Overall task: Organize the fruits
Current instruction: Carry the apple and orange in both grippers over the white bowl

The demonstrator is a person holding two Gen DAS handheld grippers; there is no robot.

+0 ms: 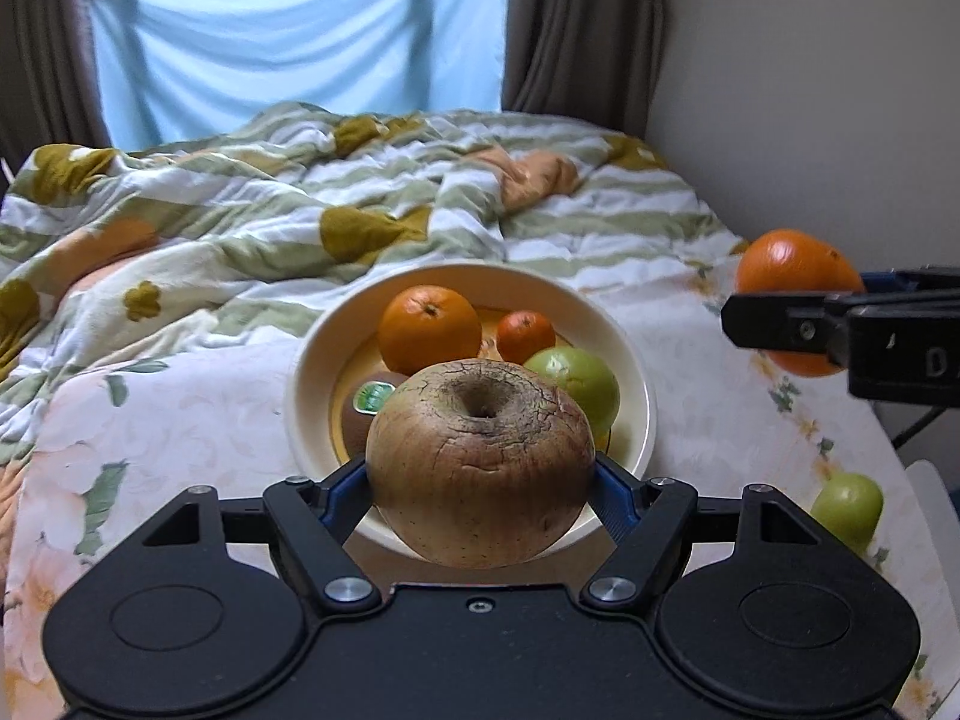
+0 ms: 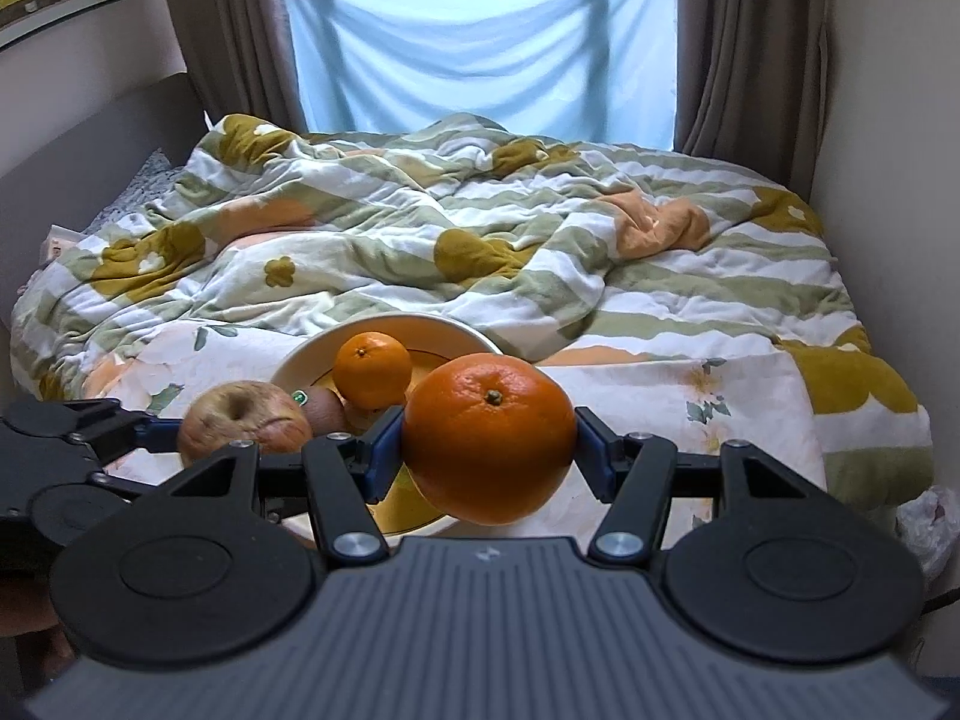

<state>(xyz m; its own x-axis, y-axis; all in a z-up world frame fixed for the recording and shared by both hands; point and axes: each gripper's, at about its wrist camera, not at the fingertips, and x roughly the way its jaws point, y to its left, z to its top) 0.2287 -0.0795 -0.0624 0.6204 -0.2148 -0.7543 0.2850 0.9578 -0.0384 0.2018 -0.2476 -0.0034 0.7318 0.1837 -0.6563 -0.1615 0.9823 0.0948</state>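
Bowl [image 1: 300, 384] with two oranges, green apple, kiwi, left gripper [image 1: 480, 480] clamping wrinkled apple [image 1: 480, 462], right gripper [image 2: 489, 438] clamping big orange [image 2: 489, 438]

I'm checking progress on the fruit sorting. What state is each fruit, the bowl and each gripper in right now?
Wrinkled apple: held in the air in front of the bowl.
Large orange: held in the air.
Left gripper: shut on the wrinkled apple.
Right gripper: shut on the large orange.
Bowl: upright, partly filled.
Orange, small mandarin, green apple, kiwi: in the bowl.
Second green apple: loose on the cloth.
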